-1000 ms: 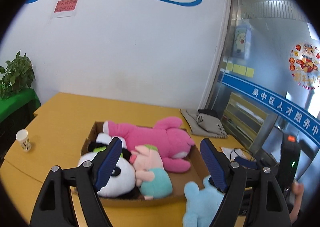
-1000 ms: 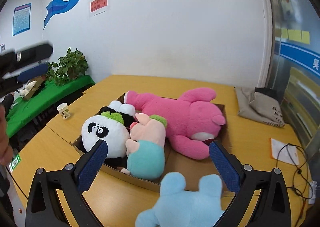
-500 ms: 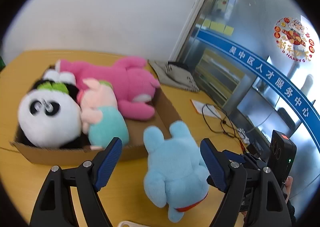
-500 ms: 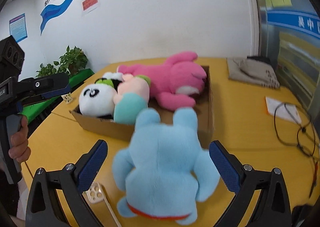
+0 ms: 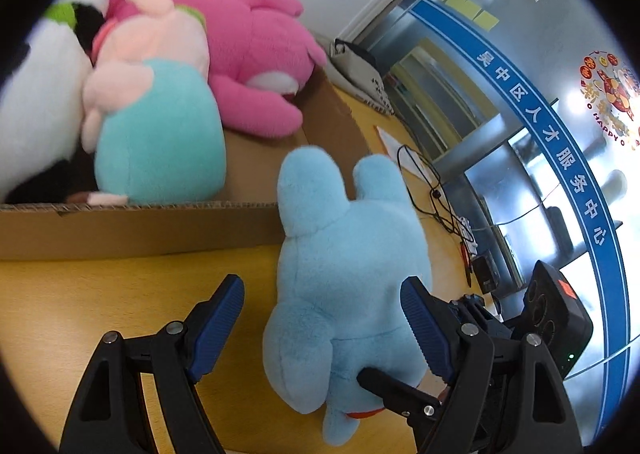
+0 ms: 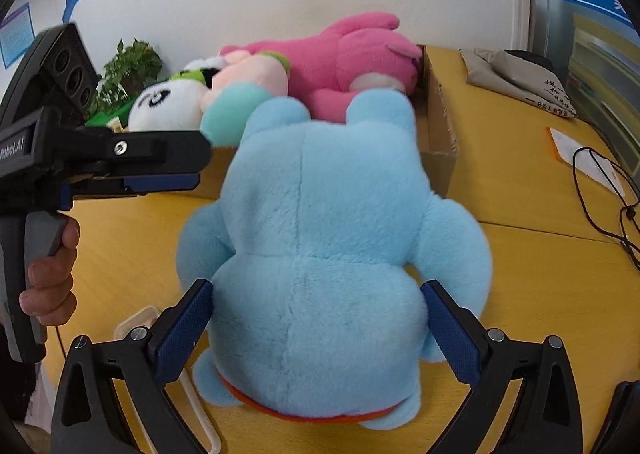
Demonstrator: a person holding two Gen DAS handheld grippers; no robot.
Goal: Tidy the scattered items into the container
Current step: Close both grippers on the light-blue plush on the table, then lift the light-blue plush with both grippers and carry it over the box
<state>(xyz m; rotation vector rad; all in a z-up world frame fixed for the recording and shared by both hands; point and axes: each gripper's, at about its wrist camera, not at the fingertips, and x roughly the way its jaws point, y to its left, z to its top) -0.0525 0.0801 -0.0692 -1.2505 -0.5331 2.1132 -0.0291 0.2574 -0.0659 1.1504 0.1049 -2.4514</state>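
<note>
A light blue plush (image 6: 332,254) lies face down on the yellow table (image 6: 540,294), its ears against the front wall of the cardboard box (image 5: 160,225). My right gripper (image 6: 318,334) stands open around the plush's lower body, a pad close at each flank. My left gripper (image 5: 320,322) is open too, and the blue plush (image 5: 348,274) sits between its fingers, nearer the right one. In the right wrist view the left gripper (image 6: 196,165) comes in from the left by the plush's shoulder, held by a hand (image 6: 52,282). The box holds a pink plush (image 5: 256,53), a pink and teal plush (image 5: 160,125) and a panda (image 6: 168,105).
A grey cloth bag (image 6: 520,81) lies at the table's far right. A paper and a black cable (image 6: 600,181) are right of the box. A white plastic piece (image 6: 136,324) lies on the table by my right gripper's left finger. A potted plant (image 6: 128,65) stands behind the box.
Both grippers have come down and forward onto the blue plush. It now fills the gap of the right gripper. The left view has swung right, with the box now at its upper left.
</note>
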